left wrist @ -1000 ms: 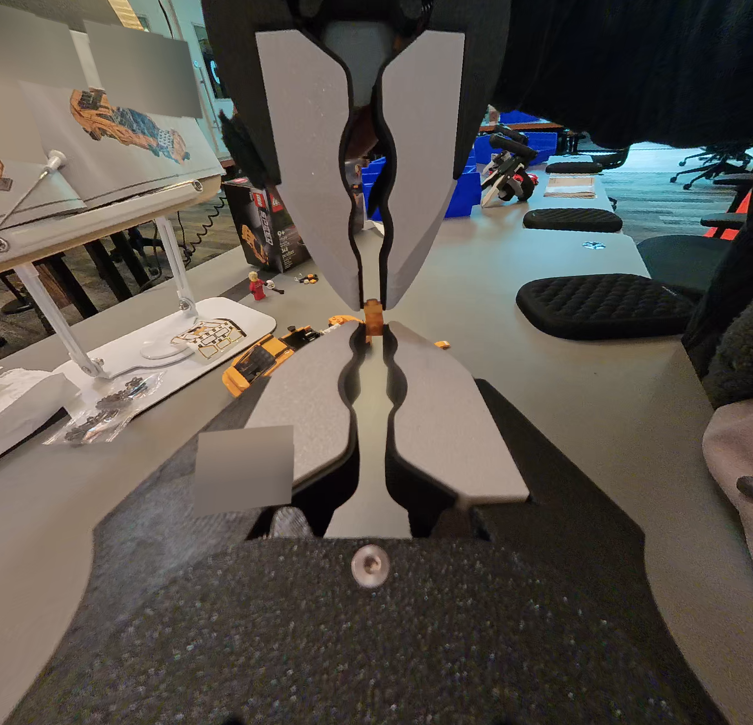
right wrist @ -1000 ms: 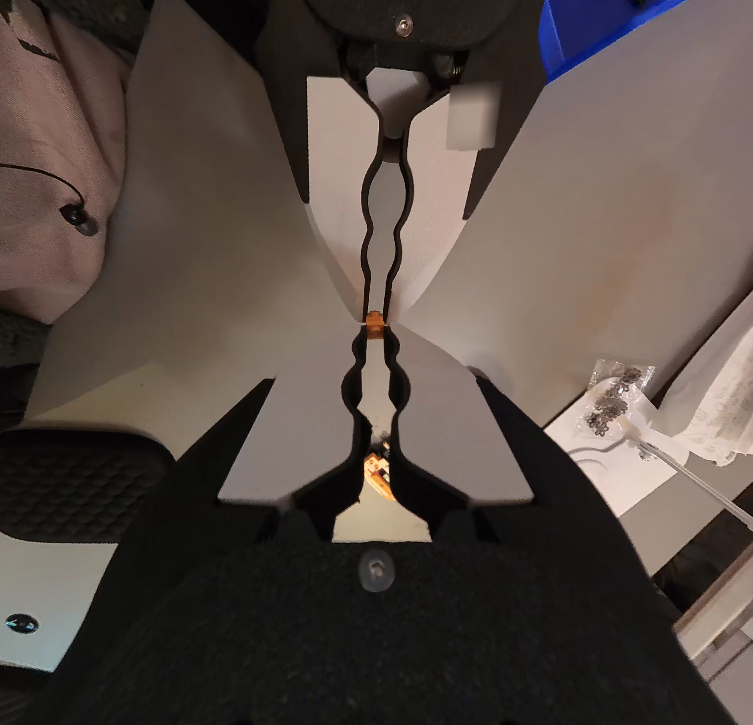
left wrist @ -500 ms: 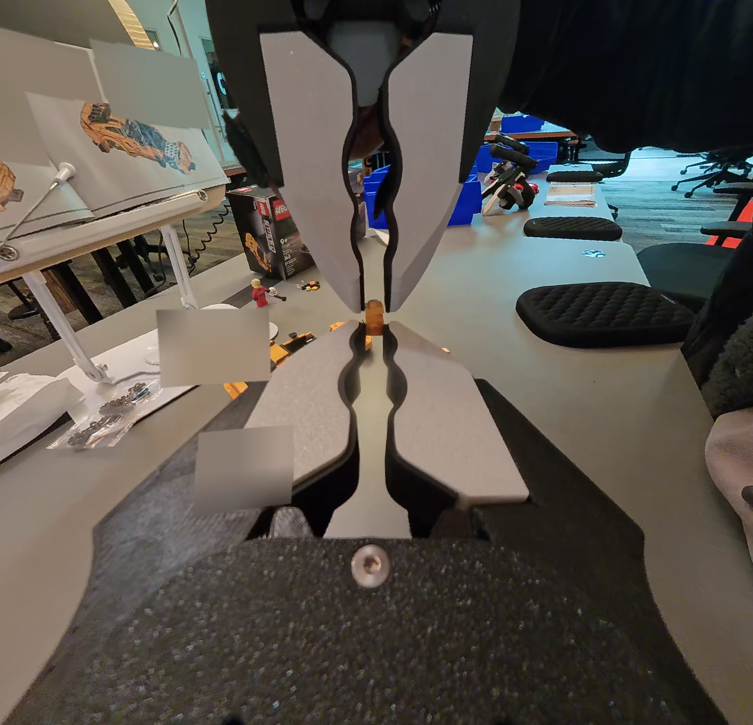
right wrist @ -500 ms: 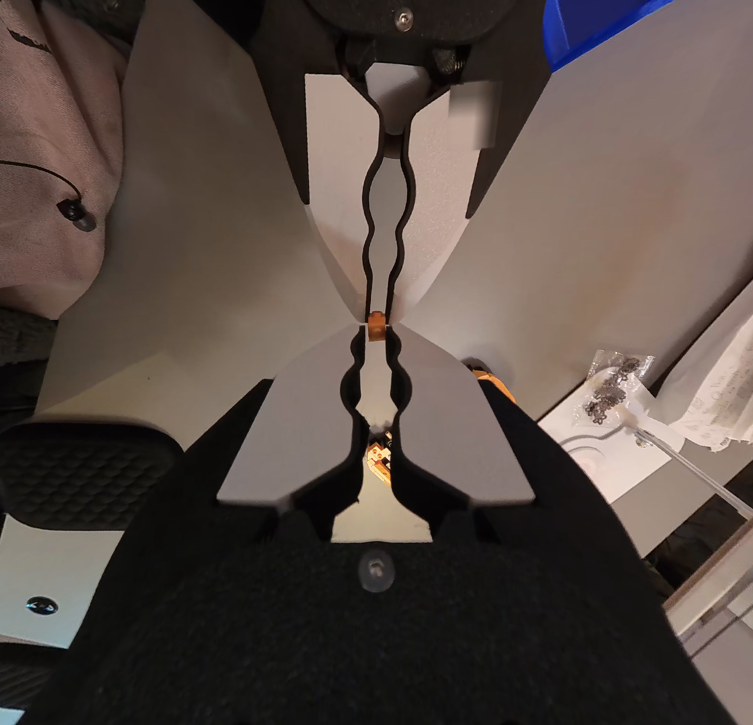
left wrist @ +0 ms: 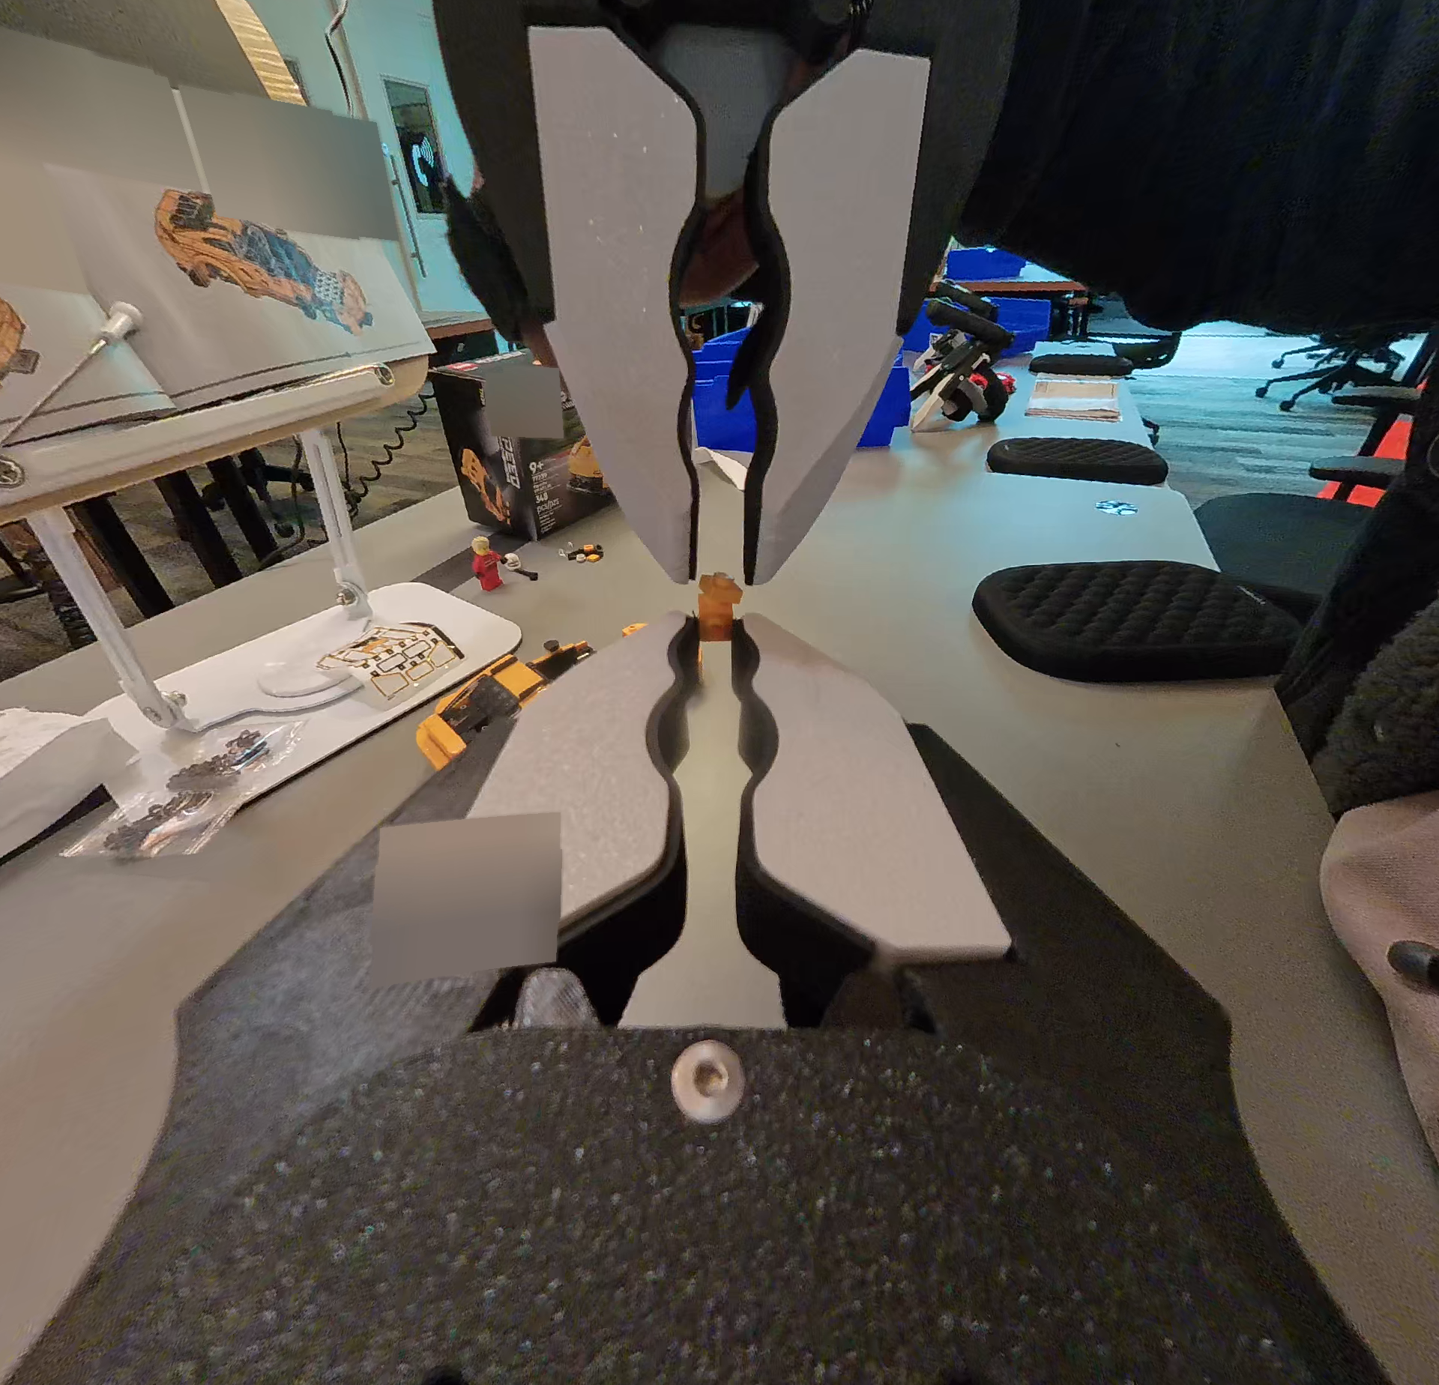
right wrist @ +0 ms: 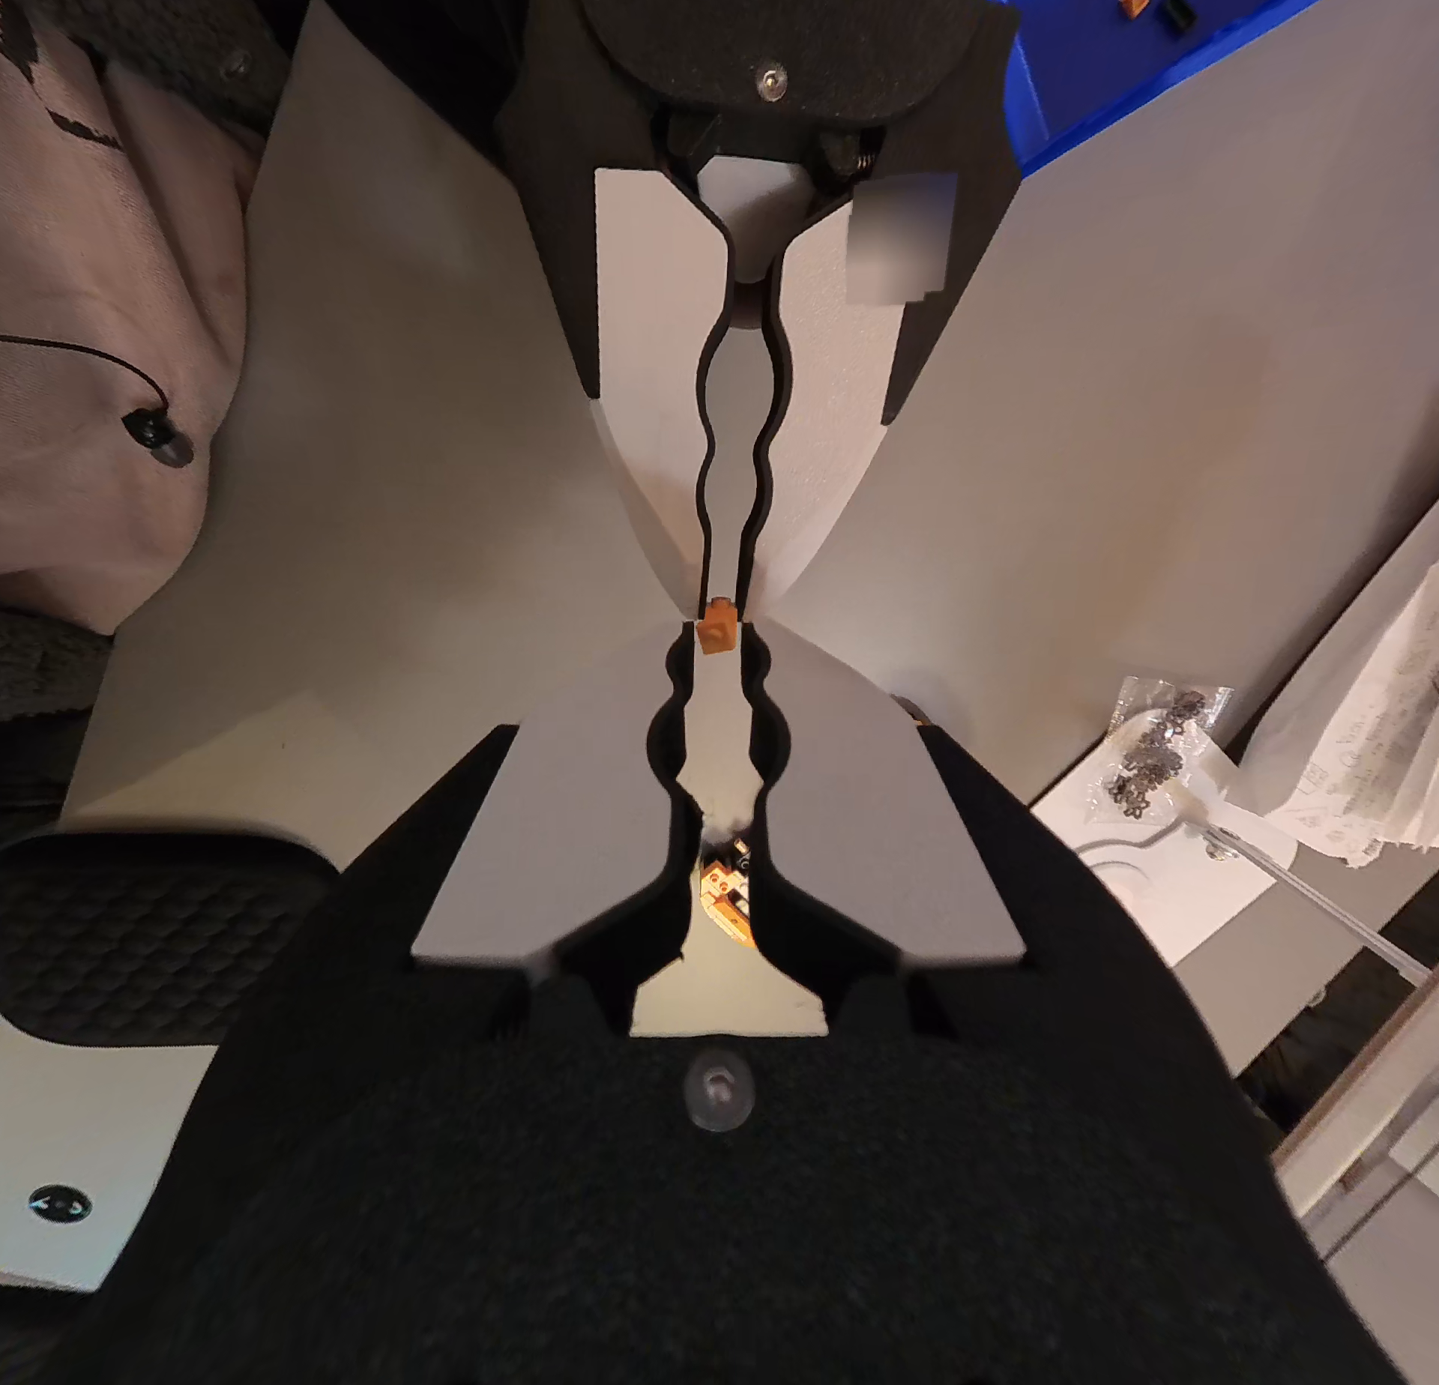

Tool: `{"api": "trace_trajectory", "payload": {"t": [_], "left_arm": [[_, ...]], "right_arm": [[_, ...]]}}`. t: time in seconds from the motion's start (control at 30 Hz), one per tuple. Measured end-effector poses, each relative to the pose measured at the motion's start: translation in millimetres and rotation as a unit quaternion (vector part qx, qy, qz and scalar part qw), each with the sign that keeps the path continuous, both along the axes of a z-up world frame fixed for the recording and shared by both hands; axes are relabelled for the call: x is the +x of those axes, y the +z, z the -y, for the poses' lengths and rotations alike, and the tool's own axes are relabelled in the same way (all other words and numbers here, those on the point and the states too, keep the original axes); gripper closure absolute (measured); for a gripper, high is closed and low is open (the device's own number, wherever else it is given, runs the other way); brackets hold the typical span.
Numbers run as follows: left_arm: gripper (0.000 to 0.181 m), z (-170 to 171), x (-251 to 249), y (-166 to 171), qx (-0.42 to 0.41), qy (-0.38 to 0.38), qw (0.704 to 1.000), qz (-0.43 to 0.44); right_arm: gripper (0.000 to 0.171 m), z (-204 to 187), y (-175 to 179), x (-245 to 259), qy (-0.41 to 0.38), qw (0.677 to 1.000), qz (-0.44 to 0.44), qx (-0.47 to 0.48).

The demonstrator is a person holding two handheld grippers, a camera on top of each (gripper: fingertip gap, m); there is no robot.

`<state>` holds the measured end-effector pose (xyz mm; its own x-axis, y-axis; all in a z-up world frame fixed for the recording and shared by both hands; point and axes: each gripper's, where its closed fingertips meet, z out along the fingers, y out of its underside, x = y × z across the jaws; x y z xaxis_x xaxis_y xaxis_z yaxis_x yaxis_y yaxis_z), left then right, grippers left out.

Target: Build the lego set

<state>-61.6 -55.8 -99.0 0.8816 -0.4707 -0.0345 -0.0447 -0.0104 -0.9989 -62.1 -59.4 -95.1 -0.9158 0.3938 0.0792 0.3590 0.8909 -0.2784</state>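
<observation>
Left gripper is what I've got nearest, jaws narrow and pinched on a small orange lego brick at the tips. Right gripper comes in from above, tip-to-tip w/ mine, jaws just as narrow; the brick's top sits right at its tips, but I can't tell if it's actually clamping or only touching. From the right wrist cam, same brick sits between both sets of tips, w/ the right gripper below and the left gripper above. Both are held up off the grey table. Below-left on the table lies the partly built orange car, near a white stand base w/ a sticker sheet. Farther back: red minifigure, black lego box, blue bins. Booklet on a stand at left, bag of small dark parts near it.
</observation>
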Motion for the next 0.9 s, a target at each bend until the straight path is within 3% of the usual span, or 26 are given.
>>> {"api": "trace_trajectory", "payload": {"t": [0.13,0.27,0.43,0.53,0.63,0.9], "left_arm": [[0.174,0.9,-0.3,0.9,-0.003,-0.005,1.000,0.013],[0.174,3.4,-2.7,5.5,-0.007,-0.016,0.999,0.044],[0.174,6.8,-2.4,8.7,-0.019,-0.035,0.997,0.068],[0.174,6.3,-1.3,6.7,-0.027,-0.041,0.996,0.075],[0.174,5.3,1.4,4.0,-0.033,-0.045,0.996,0.077],[0.174,5.8,4.7,4.8,-0.038,-0.057,0.993,0.095]], "right_arm": [[0.157,1.9,9.7,-1.9,0.003,0.999,-0.035,-0.018],[0.149,4.5,19.0,1.0,0.032,0.988,-0.145,-0.033],[0.146,2.5,18.3,3.9,0.063,0.927,-0.369,-0.010],[0.145,6.2,14.5,8.0,0.071,0.896,-0.438,0.012],[0.145,5.6,8.8,6.4,0.082,0.877,-0.470,0.049],[0.152,3.8,0.4,2.1,0.091,0.867,-0.487,0.064]]}}
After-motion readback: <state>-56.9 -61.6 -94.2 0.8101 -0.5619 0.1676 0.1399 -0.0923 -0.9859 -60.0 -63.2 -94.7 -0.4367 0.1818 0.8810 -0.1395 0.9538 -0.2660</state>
